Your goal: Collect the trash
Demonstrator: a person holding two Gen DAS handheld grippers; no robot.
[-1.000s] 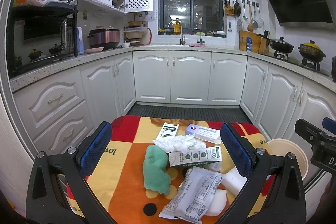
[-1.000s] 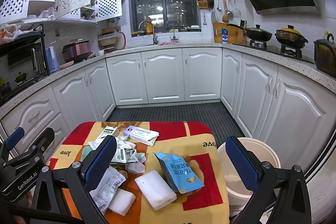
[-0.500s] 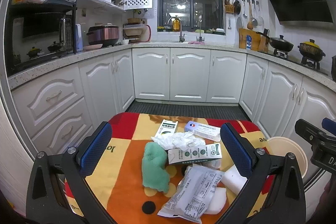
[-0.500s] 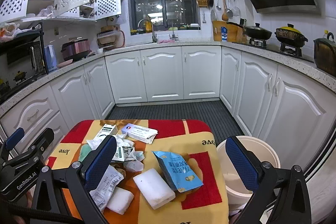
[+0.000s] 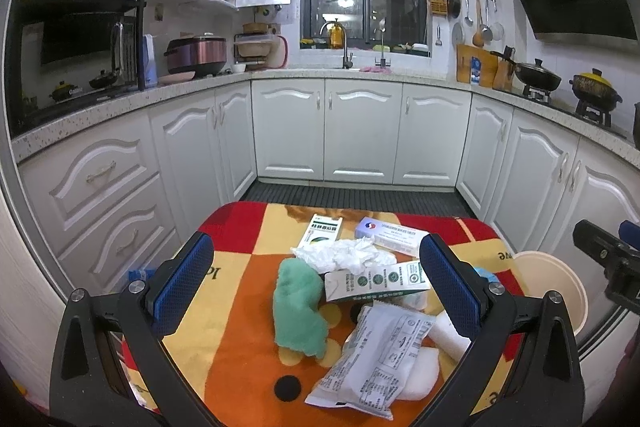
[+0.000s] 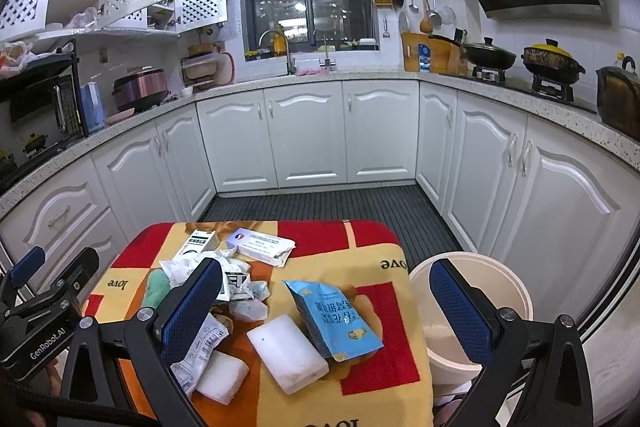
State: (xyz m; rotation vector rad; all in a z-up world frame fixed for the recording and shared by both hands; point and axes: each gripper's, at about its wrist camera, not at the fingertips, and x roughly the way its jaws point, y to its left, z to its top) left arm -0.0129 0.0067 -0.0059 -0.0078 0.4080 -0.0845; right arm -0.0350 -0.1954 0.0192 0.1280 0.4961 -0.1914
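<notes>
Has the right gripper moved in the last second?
Yes. The right gripper has eased slightly backward and up: the cream bin and table sit lower in its view.

Litter crowds table left; bucket mouth unobstructed

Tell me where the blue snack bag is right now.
In the right wrist view the blue snack bag lies flat on the table's right side, beside the white foam block, near the cream bin.

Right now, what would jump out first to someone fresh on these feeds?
The bright orange, red and yellow cloth, heaped with trash: a blue snack packet and white foam block toward its right side. A cream bucket sits just past that edge. Both grippers, left and right, hang open above.
</notes>
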